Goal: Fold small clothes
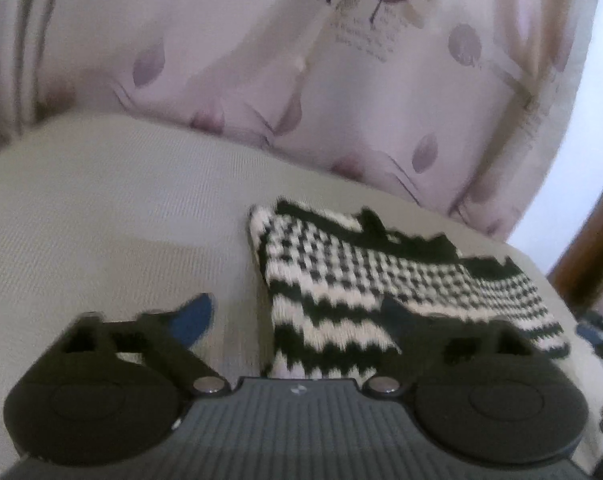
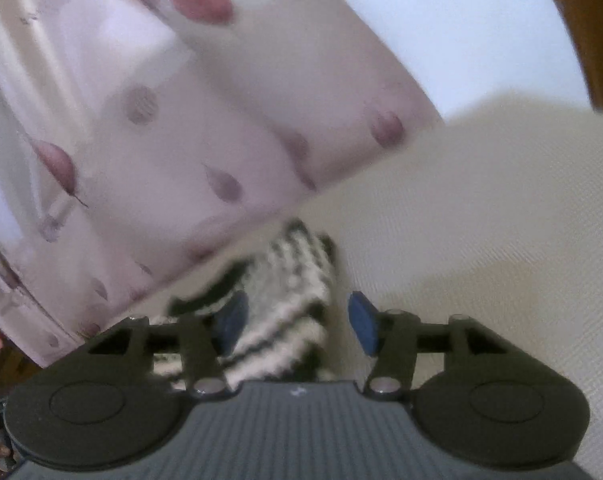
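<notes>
A small black-and-white knitted garment lies folded flat on a beige ribbed surface. My left gripper stands open wide just in front of it. Its left blue pad is over bare surface, and its right finger shows dark over the garment's near part. In the right wrist view the garment is blurred. My right gripper is open around its near end. The left pad overlaps the knit and the right pad stands clear of it.
A pale pink cloth with purple leaf prints hangs or lies right behind the garment and fills the upper left of the right wrist view. Brown wood and a white wall border the right side. Beige surface stretches right.
</notes>
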`<state>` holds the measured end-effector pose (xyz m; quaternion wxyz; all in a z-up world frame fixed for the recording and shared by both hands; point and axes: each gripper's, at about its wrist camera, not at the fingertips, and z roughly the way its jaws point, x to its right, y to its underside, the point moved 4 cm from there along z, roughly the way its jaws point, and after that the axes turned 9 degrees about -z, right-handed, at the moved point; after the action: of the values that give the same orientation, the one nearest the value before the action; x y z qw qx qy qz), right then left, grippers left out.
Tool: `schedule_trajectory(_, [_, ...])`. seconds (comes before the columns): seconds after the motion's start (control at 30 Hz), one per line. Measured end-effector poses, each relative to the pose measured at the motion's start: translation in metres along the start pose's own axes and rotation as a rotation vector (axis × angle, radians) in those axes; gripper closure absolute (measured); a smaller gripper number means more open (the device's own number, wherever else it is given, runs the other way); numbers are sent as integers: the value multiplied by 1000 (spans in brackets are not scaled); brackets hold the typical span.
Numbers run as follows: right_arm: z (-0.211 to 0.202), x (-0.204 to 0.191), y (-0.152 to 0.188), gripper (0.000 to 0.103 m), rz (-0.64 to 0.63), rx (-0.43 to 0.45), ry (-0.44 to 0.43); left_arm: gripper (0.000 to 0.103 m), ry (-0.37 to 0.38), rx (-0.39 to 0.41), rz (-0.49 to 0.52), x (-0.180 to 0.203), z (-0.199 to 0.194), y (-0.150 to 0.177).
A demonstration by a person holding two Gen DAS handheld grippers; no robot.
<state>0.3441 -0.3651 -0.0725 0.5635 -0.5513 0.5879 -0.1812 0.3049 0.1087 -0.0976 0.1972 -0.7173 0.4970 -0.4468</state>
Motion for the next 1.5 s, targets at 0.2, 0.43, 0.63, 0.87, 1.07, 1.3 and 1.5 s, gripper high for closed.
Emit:
schedule_trajectory(0.2, [38,-73,-3,42,-329,-80,19,4,-104,0,60,19,13,-12])
schedule_trajectory(0.43, [105,-110,39,33,-636,-241,169,1,-209,2,174,39,33,-13])
schedule_trajectory(0.63, [108,-104,48,8,-599,-204,167,0,-243,20,261,55,42,-15])
schedule_trajectory(0.87, [114,-109,50,0,-637,-205,202,0,-255,5,281,63,55,-15])
schedule_trajectory(1.07, [113,-109,50,0,-645,-200,213,0,-281,-19,291,63,66,-14])
schedule_trajectory(1.3, [108,-109,51,0,-642,-198,213,0,-236,-32,267,56,70,-27])
schedule_trajectory(1.5, [109,-108,51,0,-640,-202,209,1,-37,-64,161,25,72,-48])
